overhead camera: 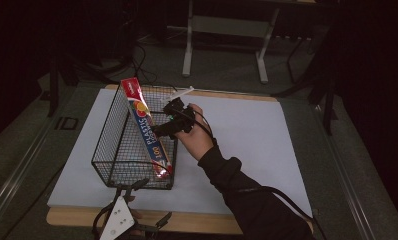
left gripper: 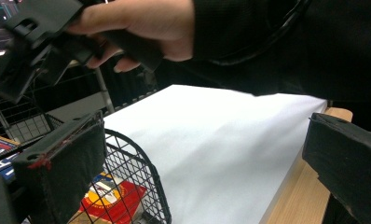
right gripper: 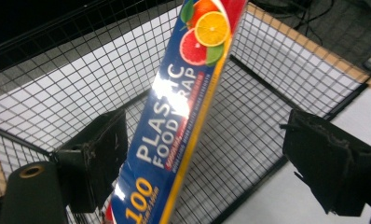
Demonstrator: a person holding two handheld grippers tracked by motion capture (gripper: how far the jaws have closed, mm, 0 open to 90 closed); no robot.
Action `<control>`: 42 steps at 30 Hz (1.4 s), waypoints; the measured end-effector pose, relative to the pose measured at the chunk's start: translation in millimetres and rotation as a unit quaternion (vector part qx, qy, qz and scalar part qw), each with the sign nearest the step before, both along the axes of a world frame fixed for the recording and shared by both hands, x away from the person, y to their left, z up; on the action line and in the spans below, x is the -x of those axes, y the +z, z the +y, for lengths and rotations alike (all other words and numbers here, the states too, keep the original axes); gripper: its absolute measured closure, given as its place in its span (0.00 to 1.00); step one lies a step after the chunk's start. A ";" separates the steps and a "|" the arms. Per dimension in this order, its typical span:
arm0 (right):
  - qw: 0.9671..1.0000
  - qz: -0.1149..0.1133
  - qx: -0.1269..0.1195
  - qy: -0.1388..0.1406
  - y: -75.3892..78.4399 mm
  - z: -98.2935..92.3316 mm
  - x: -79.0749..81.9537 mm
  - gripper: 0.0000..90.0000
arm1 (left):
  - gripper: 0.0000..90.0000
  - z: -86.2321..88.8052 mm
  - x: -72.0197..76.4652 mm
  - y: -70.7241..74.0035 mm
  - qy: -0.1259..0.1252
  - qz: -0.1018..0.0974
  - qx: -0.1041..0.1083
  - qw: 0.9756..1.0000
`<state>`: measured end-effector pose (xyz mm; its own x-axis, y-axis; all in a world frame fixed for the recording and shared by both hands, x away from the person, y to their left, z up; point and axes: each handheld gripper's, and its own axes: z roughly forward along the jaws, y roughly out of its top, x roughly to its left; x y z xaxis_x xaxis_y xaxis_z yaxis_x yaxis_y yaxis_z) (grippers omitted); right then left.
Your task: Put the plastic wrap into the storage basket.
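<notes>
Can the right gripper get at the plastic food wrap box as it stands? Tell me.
Probably yes. The right gripper hangs open over the wire basket, whose top is open, and the plastic food wrap box leans between its spread jaws with nothing in the way.

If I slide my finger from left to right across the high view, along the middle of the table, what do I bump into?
Wire basket → plastic wrap box leaning in it → right tool, jaws open beside the box → the hand holding it → bare white table mat.
</notes>
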<state>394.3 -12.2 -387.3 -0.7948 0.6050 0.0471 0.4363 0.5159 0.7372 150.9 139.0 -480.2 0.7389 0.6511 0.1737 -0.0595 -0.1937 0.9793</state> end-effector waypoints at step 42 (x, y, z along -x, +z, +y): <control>0.998 -0.022 -0.053 -0.015 -48.5 -154.3 73.8 0.16 | 0.00 -3.3 0.0 -0.8 0.003 0.000 -0.010 1.000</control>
<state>320.5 -166.6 -435.8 -0.7795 0.6217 0.0773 0.4154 0.4205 0.8066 150.9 135.8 -481.0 0.7352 0.6515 0.1871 -0.0591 -0.2134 0.9752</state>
